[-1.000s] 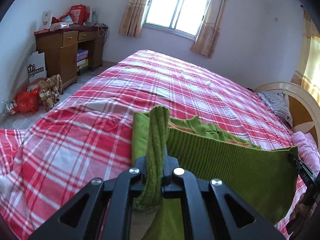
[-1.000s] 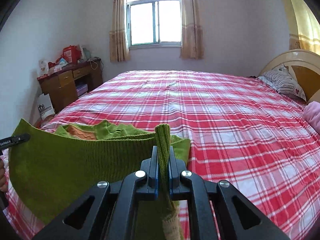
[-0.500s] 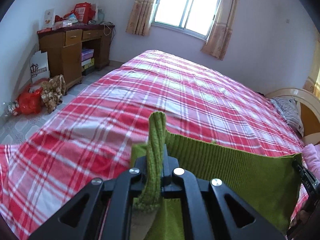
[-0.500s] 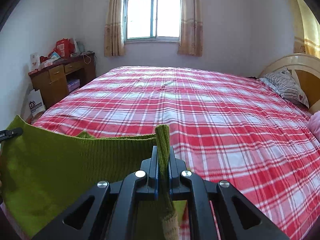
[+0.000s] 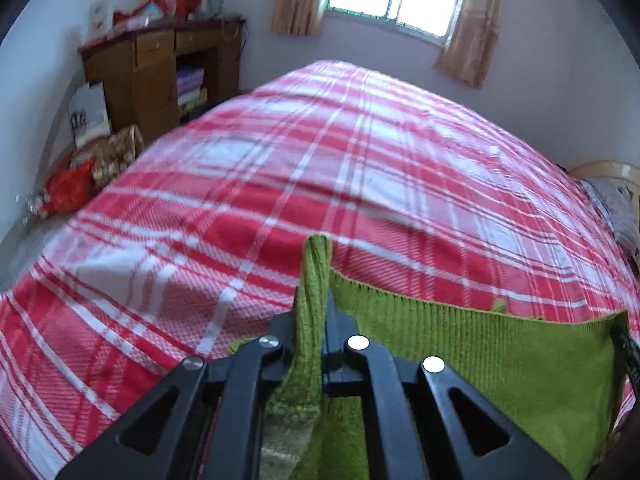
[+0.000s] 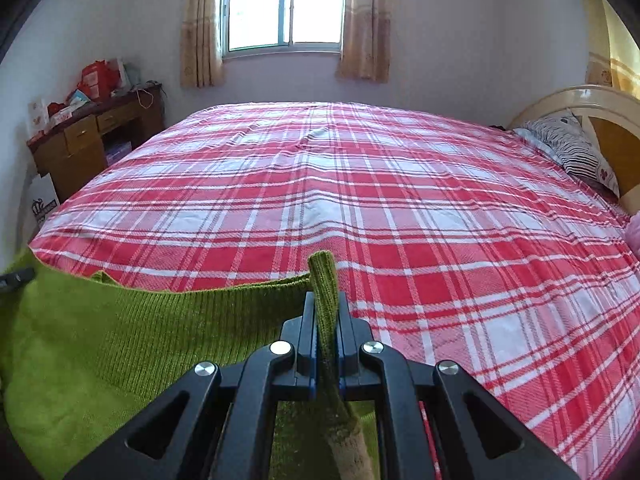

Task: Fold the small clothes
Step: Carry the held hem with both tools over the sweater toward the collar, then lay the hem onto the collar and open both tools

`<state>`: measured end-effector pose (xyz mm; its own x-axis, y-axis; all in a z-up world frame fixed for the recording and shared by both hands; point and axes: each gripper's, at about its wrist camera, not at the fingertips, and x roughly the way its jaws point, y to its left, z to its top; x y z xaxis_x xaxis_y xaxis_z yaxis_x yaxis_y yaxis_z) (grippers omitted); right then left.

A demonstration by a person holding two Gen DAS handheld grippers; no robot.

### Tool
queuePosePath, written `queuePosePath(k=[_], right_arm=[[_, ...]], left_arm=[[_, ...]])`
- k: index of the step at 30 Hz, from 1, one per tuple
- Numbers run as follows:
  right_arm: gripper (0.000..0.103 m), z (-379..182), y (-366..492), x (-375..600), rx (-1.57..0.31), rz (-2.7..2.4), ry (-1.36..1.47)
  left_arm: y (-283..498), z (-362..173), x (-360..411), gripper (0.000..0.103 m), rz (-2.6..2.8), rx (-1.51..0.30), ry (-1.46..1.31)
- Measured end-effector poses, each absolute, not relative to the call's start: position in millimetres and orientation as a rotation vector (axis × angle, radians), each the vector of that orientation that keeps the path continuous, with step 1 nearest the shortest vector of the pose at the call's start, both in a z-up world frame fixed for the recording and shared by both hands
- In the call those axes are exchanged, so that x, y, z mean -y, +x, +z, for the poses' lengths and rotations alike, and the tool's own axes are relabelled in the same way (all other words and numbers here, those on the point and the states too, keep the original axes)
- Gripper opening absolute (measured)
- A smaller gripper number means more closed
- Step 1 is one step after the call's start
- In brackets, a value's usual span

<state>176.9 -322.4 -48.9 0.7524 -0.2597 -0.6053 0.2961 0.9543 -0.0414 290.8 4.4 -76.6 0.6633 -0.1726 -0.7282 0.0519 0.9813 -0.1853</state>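
Observation:
A green ribbed knit garment point(image 5: 480, 356) hangs stretched between my two grippers above the near edge of the bed. My left gripper point(image 5: 314, 300) is shut on one corner of it, which pokes up between the jaws. My right gripper point(image 6: 325, 300) is shut on the other corner, and the garment point(image 6: 120, 340) spreads out to its left. The tip of the right gripper shows at the right edge of the left wrist view point(image 5: 628, 352). The lower part of the garment is hidden below both cameras.
A red and white plaid bedspread point(image 6: 360, 200) covers the wide bed. A wooden desk point(image 6: 88, 136) with clutter stands at the left wall. A striped pillow point(image 6: 568, 152) and a headboard point(image 6: 580, 100) are at the right. A red bag point(image 5: 68, 192) lies on the floor.
Both grippers have moved forward and lower over the bed with the garment. The folded green and orange part that lay on the bed behind the stretched edge is now out of sight.

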Motion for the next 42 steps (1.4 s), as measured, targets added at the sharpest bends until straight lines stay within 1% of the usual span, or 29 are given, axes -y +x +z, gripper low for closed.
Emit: queuePosePath(k=[1, 5, 6, 7, 8, 10, 11, 12, 13, 14, 15, 16, 17, 19, 22, 26, 32, 36, 39, 42], right_arm=[[0.006, -52, 180, 323, -0.668, -0.300, 0.056], [0.006, -67, 192, 331, -0.757, -0.297, 0.089], [0.006, -71, 196, 334, -0.786, -0.295, 0.100], [0.008, -76, 200, 336, -0.818, -0.302, 0.111], [0.013, -80, 204, 339, -0.849, -0.300, 0.125], [0.017, -86, 207, 346, -0.889, -0.290, 0.163], [0.018, -86, 205, 350, -0.883, -0.285, 0.189], [0.019, -86, 203, 353, -0.878, -0.276, 0.213], [0.020, -86, 199, 358, -0.865, -0.258, 0.251], [0.021, -85, 194, 365, -0.845, -0.232, 0.305], [0.021, -81, 181, 375, -0.801, -0.207, 0.384], [0.021, -74, 168, 384, -0.748, -0.216, 0.446], [0.021, -63, 143, 394, -0.667, -0.268, 0.502], [0.021, -44, 95, 400, -0.553, -0.325, 0.523], [0.021, -33, 49, 385, -0.568, -0.298, 0.458], [0.021, -32, -5, 337, -0.602, -0.217, 0.347], [0.021, -51, -26, 263, -0.688, -0.097, 0.190], [0.021, -82, -25, 248, -0.790, -0.109, 0.136], [0.021, -84, -34, 241, -0.772, -0.116, 0.057], [0.021, -86, -45, 239, -0.756, -0.125, 0.041]], left_arm=[[290, -77, -6, 0.008, -0.125, -0.842, -0.158], [297, -84, -7, 0.020, -0.093, -0.895, -0.163], [299, -85, -8, 0.021, -0.090, -0.902, -0.170], [299, -86, -8, 0.021, -0.090, -0.904, -0.171], [299, -85, -7, 0.021, -0.086, -0.902, -0.164], [298, -84, -6, 0.023, -0.078, -0.898, -0.146], [297, -83, -6, 0.027, -0.077, -0.894, -0.147], [294, -80, -9, 0.035, -0.072, -0.886, -0.155], [290, -75, -14, 0.040, -0.066, -0.877, -0.167], [282, -69, -20, 0.052, -0.062, -0.861, -0.181], [271, -62, -26, 0.067, -0.056, -0.843, -0.190], [264, -57, -31, 0.073, -0.061, -0.828, -0.193], [253, -52, -37, 0.076, -0.076, -0.808, -0.191], [232, -44, -44, 0.076, -0.098, -0.782, -0.161], [196, -42, -48, 0.076, -0.130, -0.779, -0.116], [148, -48, -35, 0.076, -0.213, -0.752, -0.064], [98, -60, -16, 0.076, -0.248, -0.726, -0.026], [87, -77, -2, 0.076, -0.214, -0.747, 0.080], [84, -92, -3, 0.076, -0.177, -0.759, 0.119], [78, -92, -5, 0.076, -0.175, -0.742, 0.130]])
